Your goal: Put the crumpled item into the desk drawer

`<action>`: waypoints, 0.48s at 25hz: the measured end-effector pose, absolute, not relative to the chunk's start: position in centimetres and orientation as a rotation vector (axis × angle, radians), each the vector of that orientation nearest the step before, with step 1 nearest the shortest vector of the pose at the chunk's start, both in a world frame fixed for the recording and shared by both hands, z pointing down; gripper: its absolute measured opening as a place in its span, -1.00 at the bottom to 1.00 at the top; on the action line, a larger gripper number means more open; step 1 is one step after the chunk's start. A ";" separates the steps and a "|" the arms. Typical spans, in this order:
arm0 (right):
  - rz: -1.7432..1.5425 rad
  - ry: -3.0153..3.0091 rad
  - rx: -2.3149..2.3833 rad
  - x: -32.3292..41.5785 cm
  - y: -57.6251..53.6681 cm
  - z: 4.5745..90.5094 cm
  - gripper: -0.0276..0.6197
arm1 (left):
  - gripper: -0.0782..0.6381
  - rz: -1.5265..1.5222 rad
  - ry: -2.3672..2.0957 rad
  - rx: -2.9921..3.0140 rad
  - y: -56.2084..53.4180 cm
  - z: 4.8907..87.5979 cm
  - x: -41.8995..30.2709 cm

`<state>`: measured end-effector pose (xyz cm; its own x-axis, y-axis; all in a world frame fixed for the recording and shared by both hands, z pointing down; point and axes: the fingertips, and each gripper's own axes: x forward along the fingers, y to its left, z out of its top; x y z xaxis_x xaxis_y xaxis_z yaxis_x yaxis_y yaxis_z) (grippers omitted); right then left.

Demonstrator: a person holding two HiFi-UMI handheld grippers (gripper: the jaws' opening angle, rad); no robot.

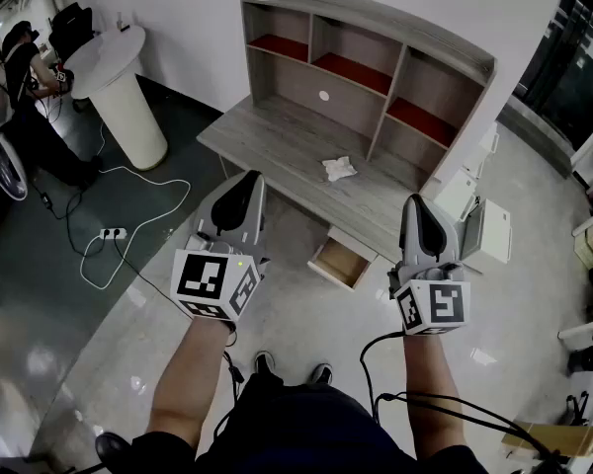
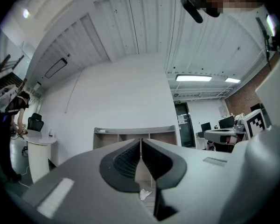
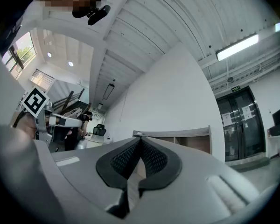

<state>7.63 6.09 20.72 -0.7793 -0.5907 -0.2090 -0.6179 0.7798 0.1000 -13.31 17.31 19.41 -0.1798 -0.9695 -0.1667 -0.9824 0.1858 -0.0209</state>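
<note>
Head view, looking steeply down:

- Desk (image 1: 277, 141): grey wood, upper centre of the frame, set against a white wall; hutch (image 1: 376, 57) on top with open compartments, some floored in red.
- Crumpled item (image 1: 339, 169): white, lying on the desk top just right of centre, well apart from both grippers.
- Drawer (image 1: 342, 262): pulled open under the desk's front edge, pale wood inside, directly below the crumpled item in the frame and between the two grippers.
- Left gripper (image 1: 249, 179): lower left of centre, held over the floor just before the desk's front edge. Jaws pressed together along their whole length in the left gripper view, nothing between them; crumpled item small and low in that view, beneath the closed tips.
- Right gripper (image 1: 415, 203): lower right of centre, just right of the drawer. Jaws likewise closed tip to tip in the right gripper view, clamped on nothing; hutch beyond them.
- Round white table (image 1: 119, 77): upper left, well apart from the desk.
- Power strip (image 1: 112, 233): on the grey floor at left, with a looping white cable.
- White cabinet (image 1: 474, 227): right of the desk, near the right gripper.
</note>
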 end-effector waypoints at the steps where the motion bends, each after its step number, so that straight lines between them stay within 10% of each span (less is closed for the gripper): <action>1: 0.238 2.798 -0.957 8.0 6.0 20.7 -0.90 | -0.74 0.132 2.306 -1.911 17.3 19.5 -12.8; 12: 0.213 2.805 -0.974 9.1 5.1 20.9 -0.90 | -0.74 0.124 2.312 -1.895 16.9 19.4 -12.0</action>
<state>9.11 5.12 20.91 -0.7739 -0.6005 -0.2012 -0.6240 0.7773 0.0803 -12.01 16.92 19.41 -0.1912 -0.9671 -0.1676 -0.9795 0.1990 -0.0307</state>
